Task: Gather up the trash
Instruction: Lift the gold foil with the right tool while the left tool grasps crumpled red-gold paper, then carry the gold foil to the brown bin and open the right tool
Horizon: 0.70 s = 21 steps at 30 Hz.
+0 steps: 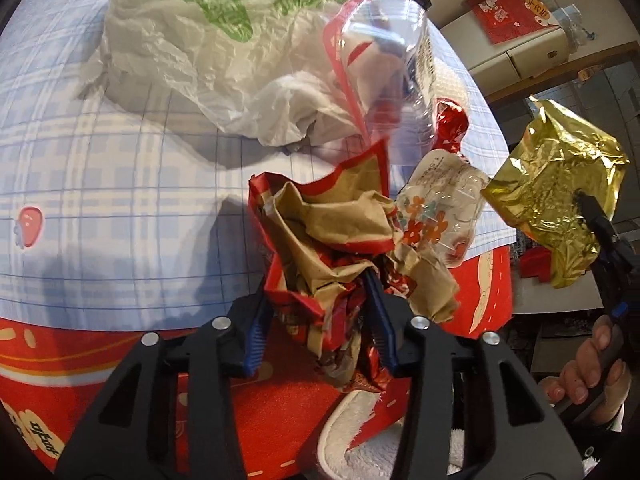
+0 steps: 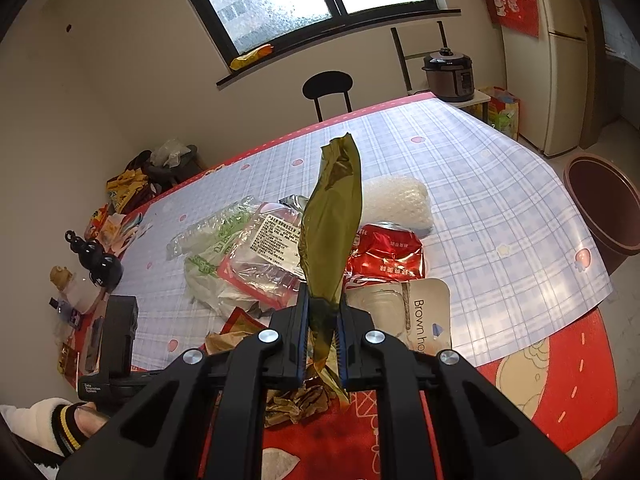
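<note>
The left tongs (image 1: pixel 320 320) are clenching around the crumpled red-and-brown paper bag (image 1: pixel 332 236) at the near edge of the bench (image 1: pixel 100 160); squeezing its thick middle is wisest. The right tongs (image 2: pixel 323 320) are gripping a gold foil wrapper (image 2: pixel 332 216) aloft, needing steadiness.

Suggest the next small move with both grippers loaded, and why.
Probably lift the left gripper slightly to test its hold. Its blue pads flank the crumpled brown-and-red paper wrapper, but contact looks loose. The right gripper is already shut on the gold foil bag, held clear of the checked tablecloth, so it can wait.
</note>
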Each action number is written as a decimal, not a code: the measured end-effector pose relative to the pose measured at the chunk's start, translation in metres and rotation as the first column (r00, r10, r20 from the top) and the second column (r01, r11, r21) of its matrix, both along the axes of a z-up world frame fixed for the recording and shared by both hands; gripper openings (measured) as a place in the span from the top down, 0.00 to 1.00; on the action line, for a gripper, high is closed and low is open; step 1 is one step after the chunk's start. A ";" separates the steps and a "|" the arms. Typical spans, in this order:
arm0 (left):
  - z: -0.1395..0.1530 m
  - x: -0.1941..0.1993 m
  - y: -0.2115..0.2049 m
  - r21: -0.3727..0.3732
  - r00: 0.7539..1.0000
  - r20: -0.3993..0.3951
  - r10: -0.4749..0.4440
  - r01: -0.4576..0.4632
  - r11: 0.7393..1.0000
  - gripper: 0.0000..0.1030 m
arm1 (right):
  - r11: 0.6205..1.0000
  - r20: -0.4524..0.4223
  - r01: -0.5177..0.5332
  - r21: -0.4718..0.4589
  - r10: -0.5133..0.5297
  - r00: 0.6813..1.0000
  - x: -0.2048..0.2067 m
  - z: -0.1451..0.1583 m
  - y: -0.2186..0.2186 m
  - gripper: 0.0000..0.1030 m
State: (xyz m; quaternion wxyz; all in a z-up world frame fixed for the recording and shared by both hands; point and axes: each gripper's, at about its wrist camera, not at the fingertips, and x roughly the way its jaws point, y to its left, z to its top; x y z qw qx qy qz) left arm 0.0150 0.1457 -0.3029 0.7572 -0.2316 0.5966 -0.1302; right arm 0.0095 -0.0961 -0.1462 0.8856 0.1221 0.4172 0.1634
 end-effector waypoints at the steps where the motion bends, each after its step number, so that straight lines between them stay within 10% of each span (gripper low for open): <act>1: 0.007 -0.001 0.003 0.005 1.000 0.024 -0.006 0.006 1.000 0.55 | 1.000 0.002 0.000 0.001 0.000 1.000 0.000 0.001 0.000 0.88; 11: 0.080 -0.027 0.032 0.066 0.962 0.270 -0.037 0.020 0.998 0.56 | 1.000 0.031 -0.023 0.007 0.023 0.999 0.001 0.009 0.018 0.88; 21: 0.130 -0.037 0.075 0.067 0.901 0.418 0.116 -0.159 0.985 0.56 | 1.000 0.065 -0.020 -0.003 0.021 0.998 0.003 0.020 0.019 0.88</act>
